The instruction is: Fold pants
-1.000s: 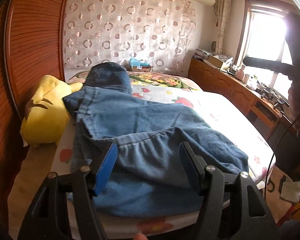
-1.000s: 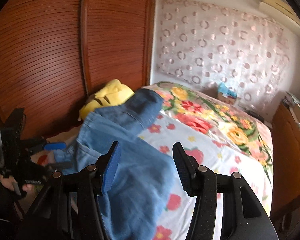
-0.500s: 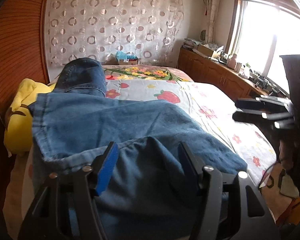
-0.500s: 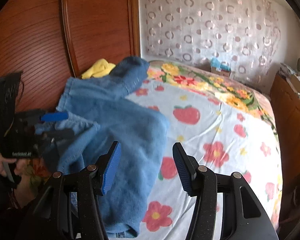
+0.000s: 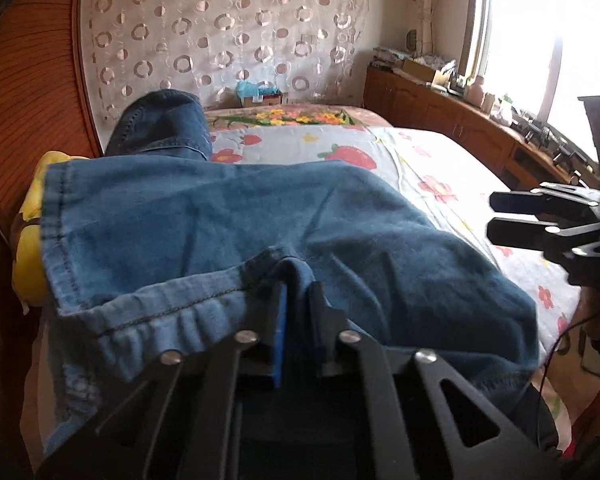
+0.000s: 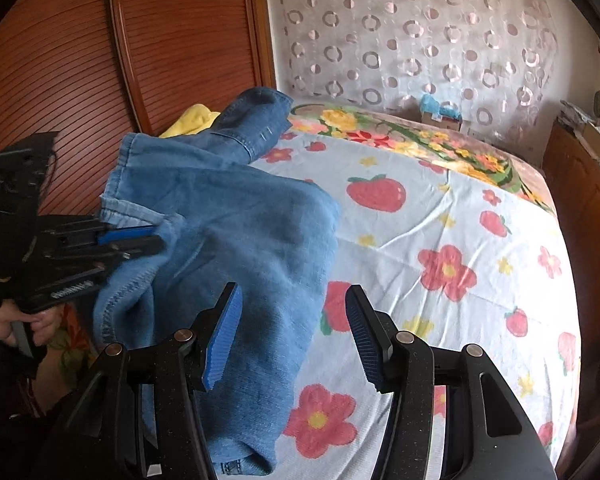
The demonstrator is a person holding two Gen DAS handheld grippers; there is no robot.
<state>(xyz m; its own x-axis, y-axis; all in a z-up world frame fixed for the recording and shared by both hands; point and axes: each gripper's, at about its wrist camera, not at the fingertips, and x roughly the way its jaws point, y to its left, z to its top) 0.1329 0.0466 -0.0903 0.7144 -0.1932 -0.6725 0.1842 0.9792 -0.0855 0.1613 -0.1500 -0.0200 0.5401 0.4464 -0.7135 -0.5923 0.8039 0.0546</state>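
Blue denim pants (image 5: 260, 224) lie bunched along the left side of a bed with a flower-and-strawberry sheet (image 6: 440, 240). One leg end (image 5: 164, 124) rises at the far end. My left gripper (image 5: 298, 292) is shut on a fold of the pants at their near hem edge; it also shows in the right wrist view (image 6: 152, 240), clamped on the denim (image 6: 240, 240). My right gripper (image 6: 292, 328) is open and empty, just above the pants' right edge; it also shows from the side in the left wrist view (image 5: 496, 216).
A yellow plush toy (image 5: 28, 240) lies against the wooden slatted wall (image 6: 80, 60) left of the pants. A wooden cabinet (image 5: 452, 128) with clutter runs under the window at right. A small box (image 6: 440, 116) sits at the bed's far end.
My left gripper has closed on the pants' edge; it was open before. Both grippers have moved closer over the bed, and the right one now hovers by the pants' right edge.
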